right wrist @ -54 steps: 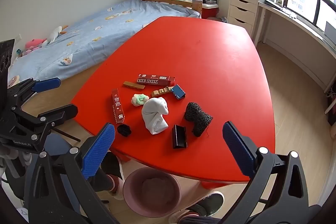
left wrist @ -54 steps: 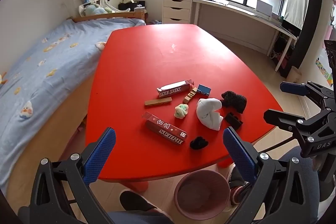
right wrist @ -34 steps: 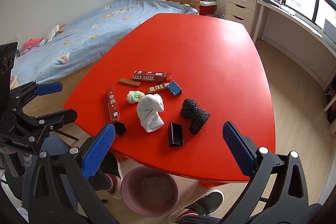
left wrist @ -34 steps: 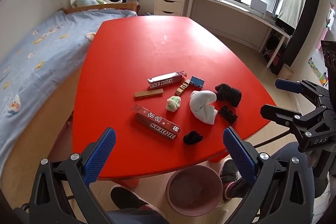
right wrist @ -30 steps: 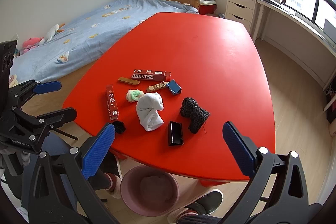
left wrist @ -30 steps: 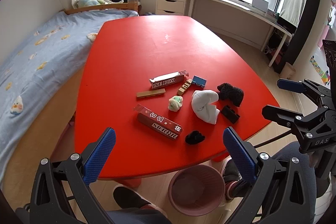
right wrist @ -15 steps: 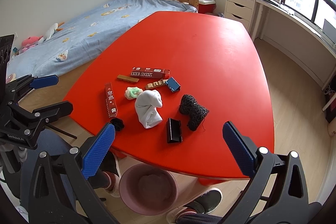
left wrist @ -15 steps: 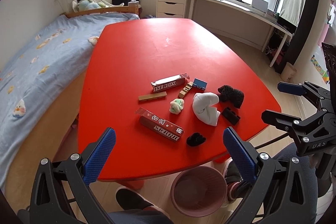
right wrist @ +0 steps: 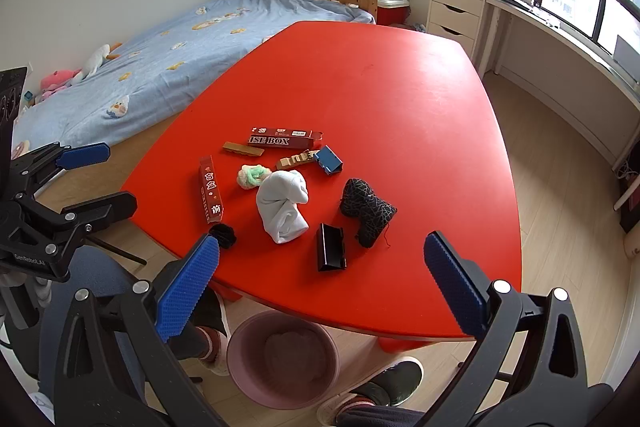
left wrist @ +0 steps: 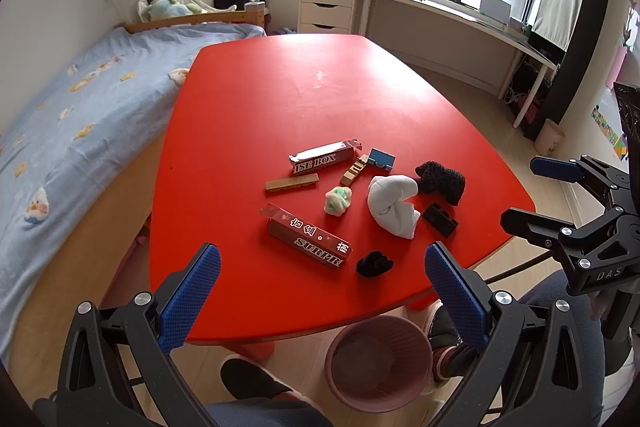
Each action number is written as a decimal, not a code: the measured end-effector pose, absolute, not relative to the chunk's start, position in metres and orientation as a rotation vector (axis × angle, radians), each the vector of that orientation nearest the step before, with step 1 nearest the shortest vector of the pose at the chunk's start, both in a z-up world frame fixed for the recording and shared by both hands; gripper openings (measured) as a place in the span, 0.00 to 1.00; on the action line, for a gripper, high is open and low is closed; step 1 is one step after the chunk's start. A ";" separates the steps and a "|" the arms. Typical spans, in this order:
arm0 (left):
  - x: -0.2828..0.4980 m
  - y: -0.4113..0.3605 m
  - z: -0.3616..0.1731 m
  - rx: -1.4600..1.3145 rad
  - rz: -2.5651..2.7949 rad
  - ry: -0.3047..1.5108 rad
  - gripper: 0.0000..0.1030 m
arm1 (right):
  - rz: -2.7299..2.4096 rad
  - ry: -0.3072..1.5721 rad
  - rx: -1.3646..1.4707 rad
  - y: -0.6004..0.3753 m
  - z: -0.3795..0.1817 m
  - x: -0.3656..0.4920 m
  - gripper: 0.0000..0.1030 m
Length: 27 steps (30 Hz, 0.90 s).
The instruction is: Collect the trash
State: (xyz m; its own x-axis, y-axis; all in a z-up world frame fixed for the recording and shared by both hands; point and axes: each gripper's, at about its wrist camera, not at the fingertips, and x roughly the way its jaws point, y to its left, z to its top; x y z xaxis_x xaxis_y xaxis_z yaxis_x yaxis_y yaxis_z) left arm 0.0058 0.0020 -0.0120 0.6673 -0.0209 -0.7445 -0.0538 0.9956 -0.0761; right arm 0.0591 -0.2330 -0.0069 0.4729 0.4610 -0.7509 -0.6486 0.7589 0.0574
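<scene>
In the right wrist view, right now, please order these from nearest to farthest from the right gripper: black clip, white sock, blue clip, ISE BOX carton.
1. black clip, near table edge
2. white sock, just beyond, leftward
3. blue clip, mid-cluster
4. ISE BOX carton, far end of the cluster

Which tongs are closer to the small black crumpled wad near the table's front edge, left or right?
Left. The small black crumpled wad lies just ahead between the open left tongs. The right tongs, also open, hang further right, with the wad beside their left finger.
</scene>
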 end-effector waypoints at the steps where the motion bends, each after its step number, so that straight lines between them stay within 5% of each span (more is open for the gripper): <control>1: 0.006 0.002 -0.012 -0.093 0.019 0.841 0.95 | 0.687 0.836 -0.249 -0.233 -0.007 0.059 0.97; 27: 0.012 0.006 -0.015 -0.128 0.022 0.870 0.95 | 0.702 0.872 -0.244 -0.231 -0.013 0.063 0.97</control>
